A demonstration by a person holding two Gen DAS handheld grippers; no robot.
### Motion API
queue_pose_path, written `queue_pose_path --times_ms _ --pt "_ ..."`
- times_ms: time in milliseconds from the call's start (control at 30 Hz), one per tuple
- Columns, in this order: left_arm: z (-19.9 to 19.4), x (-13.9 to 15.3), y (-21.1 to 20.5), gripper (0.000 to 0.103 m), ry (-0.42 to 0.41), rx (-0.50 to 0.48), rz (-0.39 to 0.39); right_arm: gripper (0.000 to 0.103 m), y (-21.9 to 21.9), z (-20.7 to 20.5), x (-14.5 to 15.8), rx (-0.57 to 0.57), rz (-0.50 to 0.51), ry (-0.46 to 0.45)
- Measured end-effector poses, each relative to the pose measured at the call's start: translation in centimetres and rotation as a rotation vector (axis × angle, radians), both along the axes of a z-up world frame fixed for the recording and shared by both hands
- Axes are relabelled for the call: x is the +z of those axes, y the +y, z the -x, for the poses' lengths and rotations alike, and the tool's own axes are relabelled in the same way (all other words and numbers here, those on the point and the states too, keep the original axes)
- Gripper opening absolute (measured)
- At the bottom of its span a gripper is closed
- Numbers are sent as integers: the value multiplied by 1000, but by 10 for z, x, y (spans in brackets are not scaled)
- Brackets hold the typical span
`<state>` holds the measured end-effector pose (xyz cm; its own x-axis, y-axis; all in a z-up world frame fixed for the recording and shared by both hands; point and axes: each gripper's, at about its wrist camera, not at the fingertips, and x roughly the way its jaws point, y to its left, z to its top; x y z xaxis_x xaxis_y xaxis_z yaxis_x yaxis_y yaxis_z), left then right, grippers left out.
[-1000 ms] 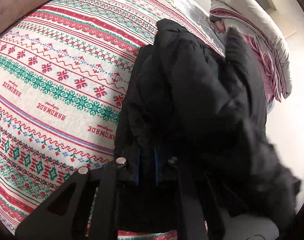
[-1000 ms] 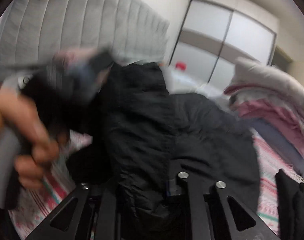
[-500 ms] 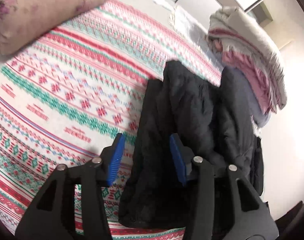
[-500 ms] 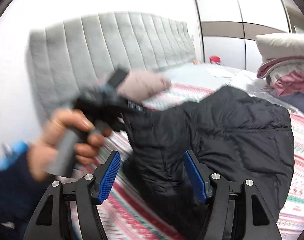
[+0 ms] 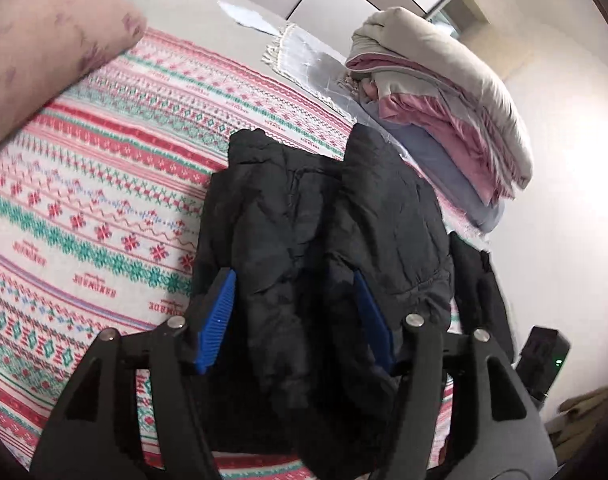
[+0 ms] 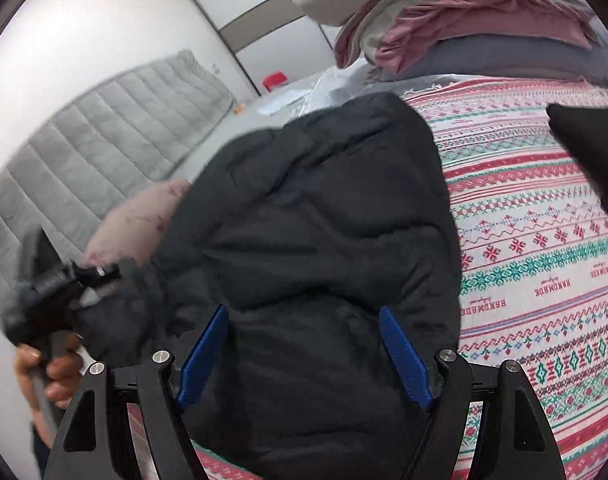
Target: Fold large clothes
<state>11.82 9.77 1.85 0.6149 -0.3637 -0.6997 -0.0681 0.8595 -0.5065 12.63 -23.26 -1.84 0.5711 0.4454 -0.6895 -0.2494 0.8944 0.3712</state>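
A black puffer jacket [image 5: 323,220] lies folded lengthwise on the patterned bedspread [image 5: 104,208]. My left gripper [image 5: 296,320] hovers over its near end. Its jaws are opening, and the blue pads [image 5: 218,320] stand apart on either side of the jacket's fold without pressing it. In the right wrist view the same jacket [image 6: 323,240] fills the middle. My right gripper [image 6: 304,360] is above it with its jaws opening, and its pads [image 6: 403,360] are clear of the cloth. At the left edge a hand [image 6: 50,368] holds the other gripper's handle, blurred.
A pink pillow [image 5: 44,52] lies at the head of the bed by the grey padded headboard [image 6: 104,140]. Folded quilts [image 5: 443,92] are stacked at the far side. Another black garment [image 6: 591,152] lies to the right. A black device [image 5: 543,360] with a green light stands off the bed.
Both grippers were shut on the jacket and have opened and let it go. The left one has risen. The right one has rolled and swung sideways, and the jacket now lies flat.
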Motion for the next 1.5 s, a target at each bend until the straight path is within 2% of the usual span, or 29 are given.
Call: queue_pose_path --times_ms 167,333,400,467,567,700,800,933,1000,1133,1167,1267,1333,1400,1433,1467,1500 --pt "-11 -21 -7 67 95 -30 -30 79 41 17 -19 87 113 1" --pt "-16 -31 4 67 119 -25 34 79 52 24 -29 125 143 4" --pt "-18 -38 2 67 132 -8 -5 79 49 12 -38 131 148 19" --pt "-20 -46 -1 55 148 6 -46 79 55 6 -43 140 174 29" --pt "-18 -51 -6 47 156 31 -86 79 59 -6 -49 146 201 44" --pt "-14 -46 -17 43 144 8 -207 79 63 -11 -53 153 221 46" --pt "-13 -38 -18 44 138 7 -218 79 66 -12 -50 154 232 37" --pt "-5 -20 -19 45 96 12 -245 79 71 -5 -44 155 239 30" --pt "-2 -8 -19 46 46 15 -243 79 74 -3 -46 158 244 30" --pt "-3 19 -27 61 -77 21 -290 80 80 -2 -50 152 253 29" --pt "-8 23 -32 64 -85 14 -313 80 83 -2 -51 152 257 28" --pt "-37 21 -44 70 -36 -18 -355 80 89 1 -53 155 275 20" --pt "-58 7 -45 70 5 -30 -330 80 91 1 -53 158 284 15" --pt "-67 -12 -39 70 28 -3 -268 80 91 1 -53 160 280 12" --pt "-68 -16 -37 60 25 9 -257 80 89 0 -53 162 276 12" --pt "-68 -19 -35 44 16 20 -264 81 88 0 -51 162 269 10" --pt "-68 -21 -34 36 10 15 -273 81 86 0 -47 162 256 6"
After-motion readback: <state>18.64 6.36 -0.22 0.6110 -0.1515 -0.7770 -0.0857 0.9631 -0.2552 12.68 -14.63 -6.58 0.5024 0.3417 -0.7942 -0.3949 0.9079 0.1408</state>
